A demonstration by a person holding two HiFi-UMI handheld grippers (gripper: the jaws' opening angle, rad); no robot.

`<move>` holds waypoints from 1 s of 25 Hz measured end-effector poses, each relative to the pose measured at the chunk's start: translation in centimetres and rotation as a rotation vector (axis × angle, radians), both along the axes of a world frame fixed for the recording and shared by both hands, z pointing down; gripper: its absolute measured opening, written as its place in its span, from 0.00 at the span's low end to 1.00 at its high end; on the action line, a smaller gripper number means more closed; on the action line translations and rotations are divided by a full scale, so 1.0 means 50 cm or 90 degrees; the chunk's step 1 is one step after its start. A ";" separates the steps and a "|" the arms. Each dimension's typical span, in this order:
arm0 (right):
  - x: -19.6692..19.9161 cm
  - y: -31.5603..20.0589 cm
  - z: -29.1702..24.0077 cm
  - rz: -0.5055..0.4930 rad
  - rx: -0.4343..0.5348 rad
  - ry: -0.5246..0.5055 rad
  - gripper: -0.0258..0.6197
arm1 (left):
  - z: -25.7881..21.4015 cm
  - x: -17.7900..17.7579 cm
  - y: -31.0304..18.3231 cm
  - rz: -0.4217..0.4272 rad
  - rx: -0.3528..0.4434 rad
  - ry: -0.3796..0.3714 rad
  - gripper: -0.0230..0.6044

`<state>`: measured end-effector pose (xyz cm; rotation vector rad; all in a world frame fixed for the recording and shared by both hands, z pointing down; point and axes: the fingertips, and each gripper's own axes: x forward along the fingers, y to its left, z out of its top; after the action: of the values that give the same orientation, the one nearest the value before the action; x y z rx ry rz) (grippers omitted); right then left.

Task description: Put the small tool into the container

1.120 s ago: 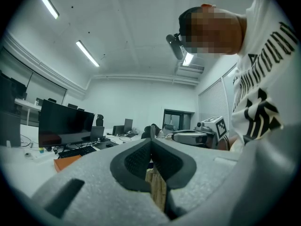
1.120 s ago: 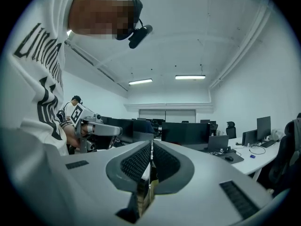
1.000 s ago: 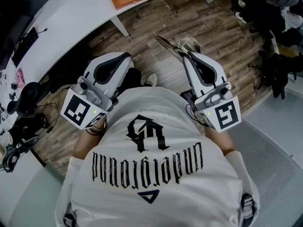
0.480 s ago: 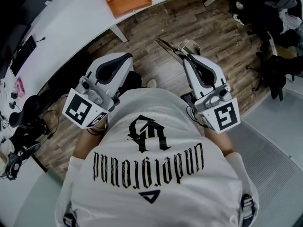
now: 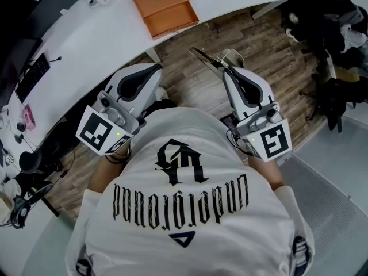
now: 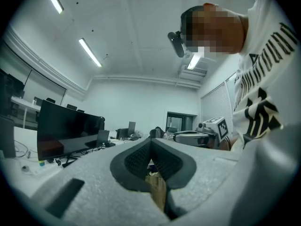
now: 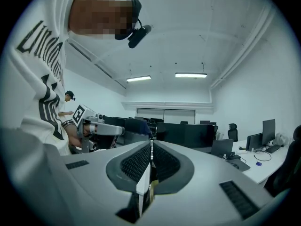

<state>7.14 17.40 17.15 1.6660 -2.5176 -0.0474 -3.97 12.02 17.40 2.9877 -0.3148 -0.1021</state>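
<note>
On the table [image 5: 86, 45]: orange container [image 5: 165, 7], bare room beside it.
Under the table: open wood floor [image 5: 192, 88], one leg [image 5: 152, 55] in the way.

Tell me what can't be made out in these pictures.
- Tool: the right gripper covers most of it in the head view; edge-on in the right gripper view. Kind unclear.
- Orange box: head view, contents too small to tell.
- Small things at the desk's left end: head view, too small to name.

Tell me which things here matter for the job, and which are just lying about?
Job: right tongs, the thin tool they grip, orange tray.
Lying about: monitor, dark clutter.
</note>
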 end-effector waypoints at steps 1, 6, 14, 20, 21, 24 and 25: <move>-0.008 -0.018 -0.005 0.001 0.003 0.000 0.08 | -0.006 -0.009 -0.019 0.000 0.004 0.001 0.06; -0.053 -0.098 -0.029 0.004 0.021 0.002 0.08 | -0.025 -0.054 -0.098 0.006 0.016 -0.001 0.06; -0.093 -0.171 -0.016 -0.014 0.010 -0.001 0.08 | -0.010 -0.093 -0.169 -0.008 -0.002 -0.004 0.06; -0.093 -0.223 -0.006 -0.045 0.005 -0.005 0.08 | -0.001 -0.097 -0.208 -0.037 -0.010 -0.010 0.06; -0.092 -0.233 -0.003 -0.051 0.003 -0.006 0.08 | 0.001 -0.098 -0.214 -0.043 -0.013 -0.012 0.06; -0.089 -0.260 0.008 -0.072 -0.007 -0.008 0.08 | 0.007 -0.098 -0.230 -0.060 -0.022 -0.015 0.06; -0.087 -0.271 0.010 -0.078 -0.010 -0.008 0.08 | 0.009 -0.095 -0.237 -0.065 -0.025 -0.015 0.06</move>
<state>2.80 3.87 17.67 1.5090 -2.6202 -0.0286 -8.73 0.20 17.85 2.9354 -0.4670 -0.0708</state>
